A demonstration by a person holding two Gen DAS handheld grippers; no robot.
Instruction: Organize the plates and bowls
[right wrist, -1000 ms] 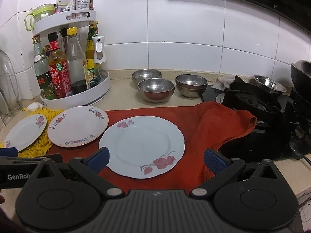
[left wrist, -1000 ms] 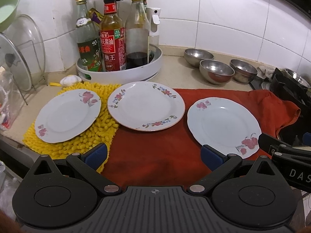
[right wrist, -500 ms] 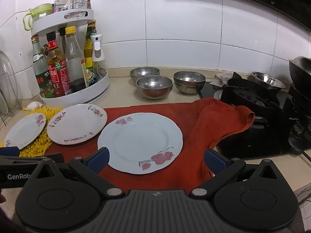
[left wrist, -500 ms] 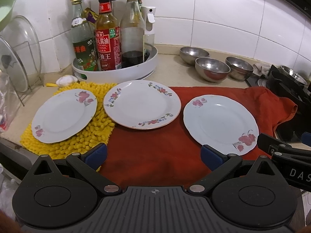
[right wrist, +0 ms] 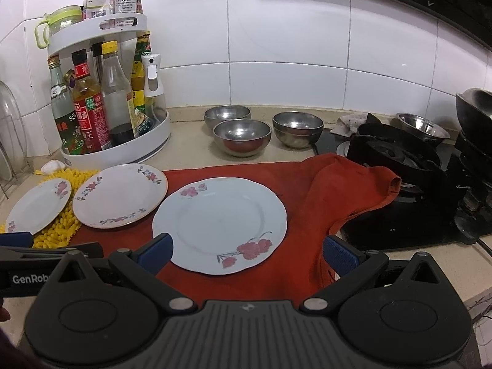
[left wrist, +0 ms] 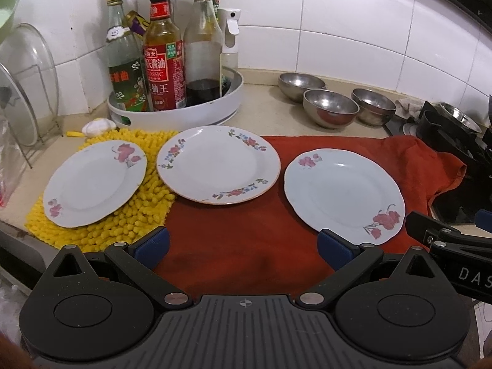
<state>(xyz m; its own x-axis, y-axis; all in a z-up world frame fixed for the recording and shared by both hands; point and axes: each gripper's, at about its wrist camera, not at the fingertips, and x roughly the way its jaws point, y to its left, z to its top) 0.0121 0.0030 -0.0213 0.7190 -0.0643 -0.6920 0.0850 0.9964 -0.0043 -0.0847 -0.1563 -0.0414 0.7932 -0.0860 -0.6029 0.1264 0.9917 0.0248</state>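
1. Your left tool [left wrist: 243, 244] hangs over the red cloth [left wrist: 246, 240] with its blue-padded fingers spread apart and nothing between them; your right tool [right wrist: 247, 250] is spread the same way, empty, its left finger just at the near rim of the pale blue plate with pink flowers [right wrist: 220, 223].
2. In the left view, that pale blue plate [left wrist: 343, 193] lies flat on the red cloth at 2 o'clock from the tool.
3. At 12 o'clock lies the white plate with a floral rim [left wrist: 218, 164], partly on the cloth and partly on the yellow bobbled mat [left wrist: 144, 196].
4. At 10 o'clock the small white plate with pink flowers [left wrist: 93, 183] rests on that mat.
5. Farther back at 1 o'clock, three round steel bowls [left wrist: 330, 107] stand close together on the beige counter [left wrist: 264, 113].
6. At 11 o'clock a white round rack [left wrist: 184, 115] holds sauce bottles [left wrist: 163, 52] against the tiled wall.
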